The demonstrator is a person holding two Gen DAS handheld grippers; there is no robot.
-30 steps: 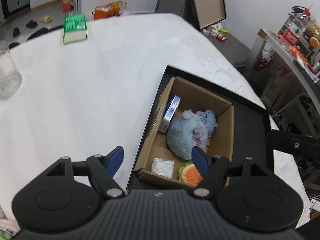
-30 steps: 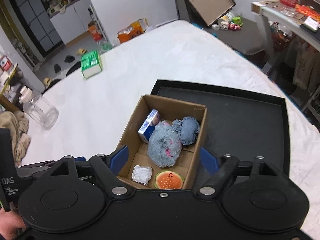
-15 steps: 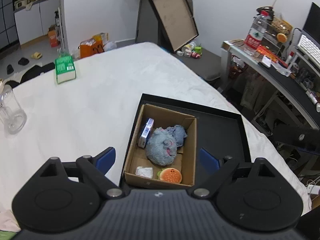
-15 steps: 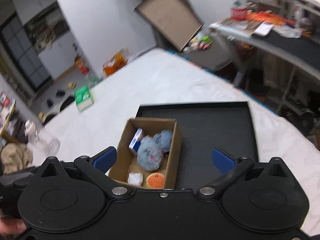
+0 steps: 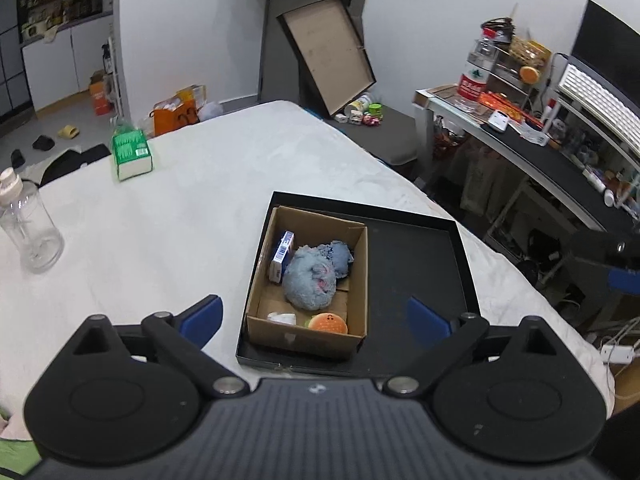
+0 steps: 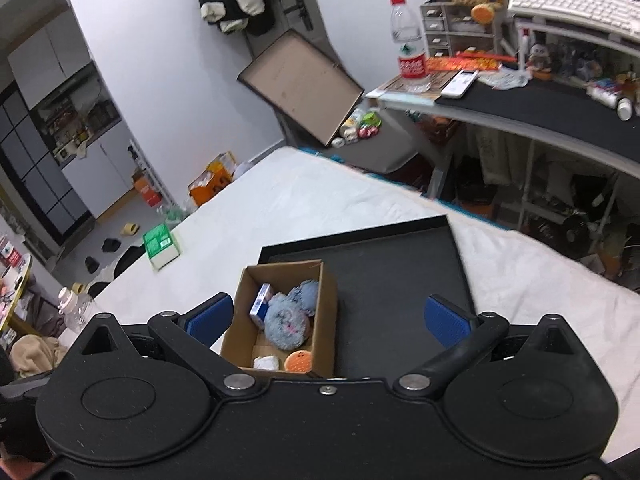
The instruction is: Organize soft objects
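Note:
A cardboard box [image 5: 360, 264] [image 6: 328, 300] stands in the left part of a black tray [image 5: 420, 272] [image 6: 392, 280] on the white table. In it lie a grey-blue plush toy [image 5: 310, 280] [image 6: 286, 324], a burger-shaped toy [image 5: 329, 323] [image 6: 299, 361], a white crumpled item [image 5: 282, 317] [image 6: 266, 362] and a blue-and-white carton [image 5: 282, 254] [image 6: 260, 305]. My left gripper [image 5: 314, 318] is open and empty, high above the box's near end. My right gripper [image 6: 326, 316] is open and empty, high above box and tray.
A green tissue pack [image 5: 131, 154] [image 6: 161, 246] and a clear plastic bottle [image 5: 28, 228] [image 6: 76, 312] stand on the white table [image 5: 180, 216] at the left. A cluttered desk [image 5: 540, 152] [image 6: 540, 100] stands at the right. The right gripper's body [image 5: 608, 252] shows at the left view's right edge.
Both grippers have risen and pulled back from the box, which looks smaller now. Both have opened wider. The box's contents have not moved.

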